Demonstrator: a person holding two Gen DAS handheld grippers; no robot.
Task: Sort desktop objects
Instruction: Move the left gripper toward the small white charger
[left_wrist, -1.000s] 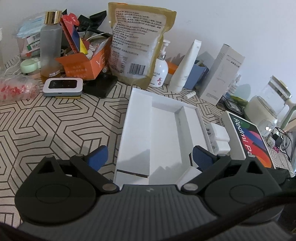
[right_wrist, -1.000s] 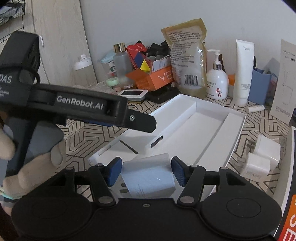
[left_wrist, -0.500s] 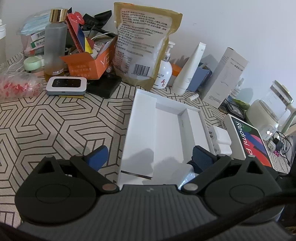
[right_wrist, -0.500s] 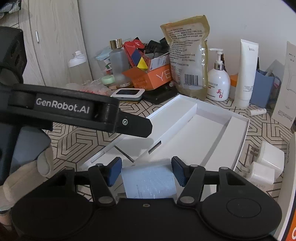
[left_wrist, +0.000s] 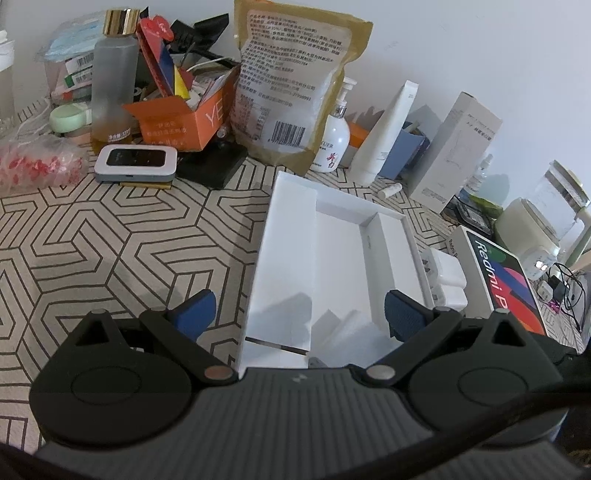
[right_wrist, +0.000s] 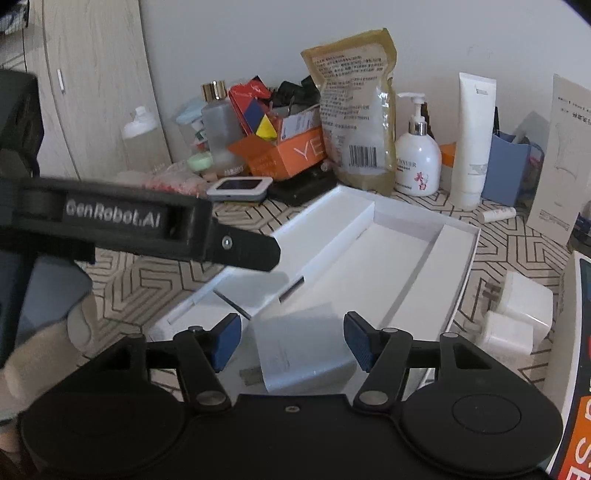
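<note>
Jaws of right gripper (right_wrist: 291, 341) opening, pads clear of small white rectangular charger block (right_wrist: 306, 350) lying at near end of open white cardboard tray (right_wrist: 458, 266); left gripper (left_wrist: 299, 310) spread, empty. Risk: block snagged on withdrawal. Patterned surface (left_wrist: 110, 236) cluttered along far wall.

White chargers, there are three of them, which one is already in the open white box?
The white charger between the right gripper's opening jaws lies in the white box; the other two chargers sit outside it on the patterned tabletop.
</note>
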